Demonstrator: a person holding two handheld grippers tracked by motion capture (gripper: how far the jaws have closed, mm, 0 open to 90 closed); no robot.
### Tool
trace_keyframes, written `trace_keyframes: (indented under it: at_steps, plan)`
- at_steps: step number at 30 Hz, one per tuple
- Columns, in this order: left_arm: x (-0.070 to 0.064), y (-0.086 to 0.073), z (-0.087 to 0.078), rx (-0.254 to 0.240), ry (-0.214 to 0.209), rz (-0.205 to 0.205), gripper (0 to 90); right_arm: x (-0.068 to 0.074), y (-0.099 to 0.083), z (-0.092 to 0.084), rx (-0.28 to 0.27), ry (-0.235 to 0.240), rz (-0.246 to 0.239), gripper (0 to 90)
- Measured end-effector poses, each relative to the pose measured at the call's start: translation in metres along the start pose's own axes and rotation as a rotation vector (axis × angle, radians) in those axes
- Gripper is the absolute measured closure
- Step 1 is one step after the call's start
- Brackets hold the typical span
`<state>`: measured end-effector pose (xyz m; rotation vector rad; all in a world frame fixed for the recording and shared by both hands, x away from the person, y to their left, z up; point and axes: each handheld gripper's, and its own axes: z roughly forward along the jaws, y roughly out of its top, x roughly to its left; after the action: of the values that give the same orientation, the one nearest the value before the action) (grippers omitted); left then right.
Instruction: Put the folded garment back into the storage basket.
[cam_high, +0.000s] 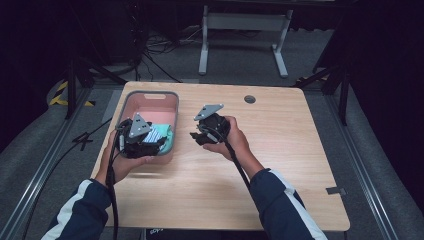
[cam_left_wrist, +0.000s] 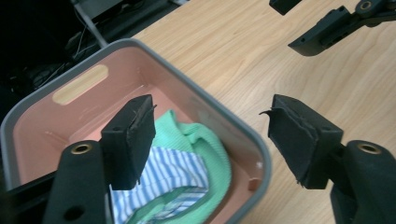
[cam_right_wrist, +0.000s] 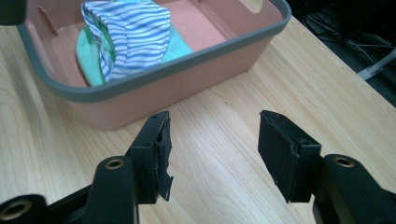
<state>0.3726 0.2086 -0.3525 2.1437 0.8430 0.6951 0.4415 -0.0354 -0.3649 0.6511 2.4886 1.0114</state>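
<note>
Striped cloth (cam_left_wrist: 163, 182) dropped in bin (cam_left_wrist: 243, 135), below left gripper (cam_left_wrist: 212, 135) jaws; right gripper (cam_right_wrist: 212, 154) beside bin; both released, empty.

A pink bin (cam_high: 150, 102) with a grey rim and a slot handle in its far wall sits upright on the counter (cam_high: 260, 150), toward 10 o'clock from the counter's middle. Inside it, at the near end, around 6 o'clock of the bin floor, lies a crumpled blue-and-white striped cloth (cam_right_wrist: 133, 35). It rests on top of a green cloth (cam_left_wrist: 205, 144), bunched up and touching the near wall.
</note>
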Motion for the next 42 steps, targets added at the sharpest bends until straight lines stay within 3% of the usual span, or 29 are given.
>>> trace_keyframes:
  at_steps: [2, 13, 24, 34, 42]
  plan:
    - [-0.003, 0.0, 0.0, -0.007, -0.006, -0.009, 30.3, 0.0, -0.002, -0.002, 0.003, -0.004, 0.003, 43.9]
    - [-0.029, -0.005, 0.005, -0.003, -0.056, 0.028, 22.9, -0.007, -0.029, -0.028, 0.023, -0.054, -0.003, 37.1]
    - [-0.055, -0.005, 0.007, 0.014, -0.112, 0.123, 19.1, -0.013, -0.057, -0.051, 0.024, -0.067, -0.005, 33.3]
    - [-0.075, -0.01, 0.019, 0.043, -0.13, 0.168, 18.9, -0.015, -0.082, -0.064, 0.06, -0.108, -0.034, 31.2]
    - [-0.088, -0.016, 0.027, 0.056, -0.147, 0.211, 18.9, -0.017, -0.106, -0.074, 0.067, -0.124, -0.005, 29.3]
